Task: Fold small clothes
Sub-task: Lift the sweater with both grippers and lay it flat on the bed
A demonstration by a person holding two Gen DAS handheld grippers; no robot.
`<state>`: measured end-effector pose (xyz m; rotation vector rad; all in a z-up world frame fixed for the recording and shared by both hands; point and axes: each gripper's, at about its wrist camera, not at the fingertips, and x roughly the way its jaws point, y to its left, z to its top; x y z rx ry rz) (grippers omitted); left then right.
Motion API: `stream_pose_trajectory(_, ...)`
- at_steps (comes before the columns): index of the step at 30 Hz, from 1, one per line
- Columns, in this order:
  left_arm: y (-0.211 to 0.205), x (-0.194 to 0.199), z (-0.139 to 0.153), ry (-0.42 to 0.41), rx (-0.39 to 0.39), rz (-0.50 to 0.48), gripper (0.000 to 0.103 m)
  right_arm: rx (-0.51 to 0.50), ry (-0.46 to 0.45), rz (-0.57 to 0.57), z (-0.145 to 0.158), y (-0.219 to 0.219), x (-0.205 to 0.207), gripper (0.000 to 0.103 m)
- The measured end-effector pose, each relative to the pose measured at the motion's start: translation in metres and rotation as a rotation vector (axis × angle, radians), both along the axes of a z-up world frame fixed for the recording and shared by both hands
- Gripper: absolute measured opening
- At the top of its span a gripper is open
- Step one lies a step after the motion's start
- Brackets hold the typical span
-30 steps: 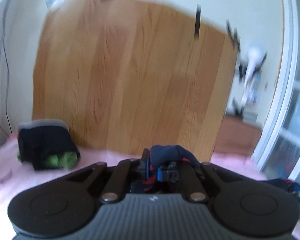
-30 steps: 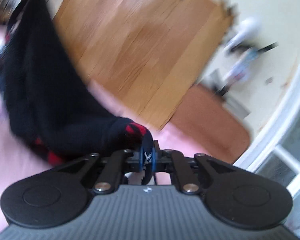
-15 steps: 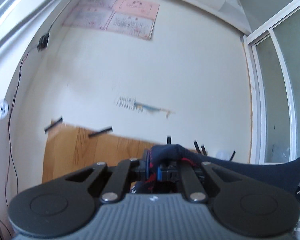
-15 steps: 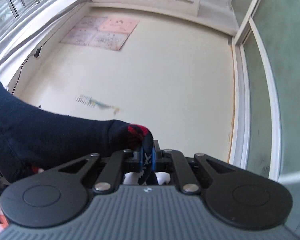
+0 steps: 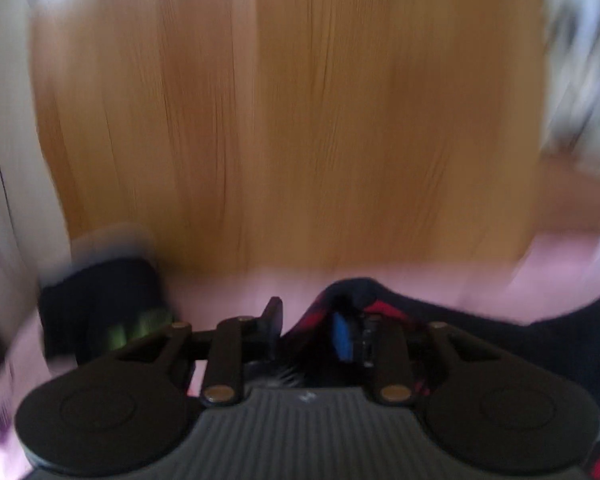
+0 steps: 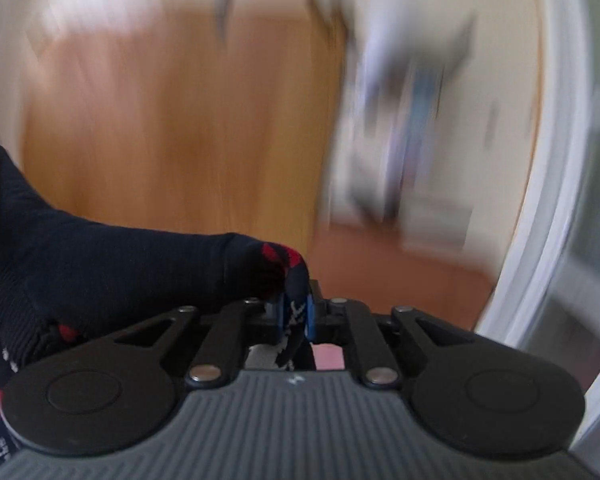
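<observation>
Garment [image 6: 100, 268], navy and red, stretches sideways between my opening left gripper [image 5: 312, 328] and right gripper [image 6: 294, 316]; blur hides whether either still pinches it.

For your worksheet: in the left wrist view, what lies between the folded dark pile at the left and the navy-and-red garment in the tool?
Only bare pink bedding separates the folded pile from the navy-and-red garment; the left wrist view shows it, though blurred.
</observation>
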<state>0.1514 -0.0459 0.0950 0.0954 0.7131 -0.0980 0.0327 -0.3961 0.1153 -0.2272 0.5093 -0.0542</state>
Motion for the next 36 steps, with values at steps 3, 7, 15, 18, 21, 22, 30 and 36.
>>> stream_pose_trajectory(3,0.019,0.017,-0.063,0.175,-0.101,0.047,0.006,0.080,0.129,-0.023,-0.058,-0.009,0.013,0.018)
stream_pose_trajectory(7,0.053,-0.006,-0.049,0.075,-0.167,0.079,0.009,0.231,0.085,0.077,-0.036,-0.011,-0.015,0.021)
stream_pose_trajectory(15,0.008,-0.019,-0.021,0.161,-0.294,-0.189,0.046,0.652,0.310,0.237,-0.061,0.010,0.023,0.046)
stream_pose_trajectory(18,-0.018,-0.001,-0.053,0.278,-0.253,-0.210,0.044,0.623,0.360,0.207,-0.075,0.024,0.044,0.056)
stream_pose_trajectory(21,-0.028,0.018,-0.070,0.301,-0.286,-0.199,0.039,0.683,0.421,0.209,-0.090,0.026,0.061,0.045)
stream_pose_trajectory(22,-0.032,0.024,-0.067,0.293,-0.278,-0.218,0.017,0.672,0.417,0.228,-0.089,0.028,0.067,0.025)
stream_pose_trajectory(30,-0.051,0.110,-0.040,0.179,-0.334,-0.040,0.019,0.624,0.127,0.082,-0.061,0.019,0.167,0.031)
stream_pose_trajectory(36,-0.004,0.068,-0.039,0.122,-0.396,-0.010,0.040,0.659,0.148,0.066,-0.053,-0.009,0.117,0.049)
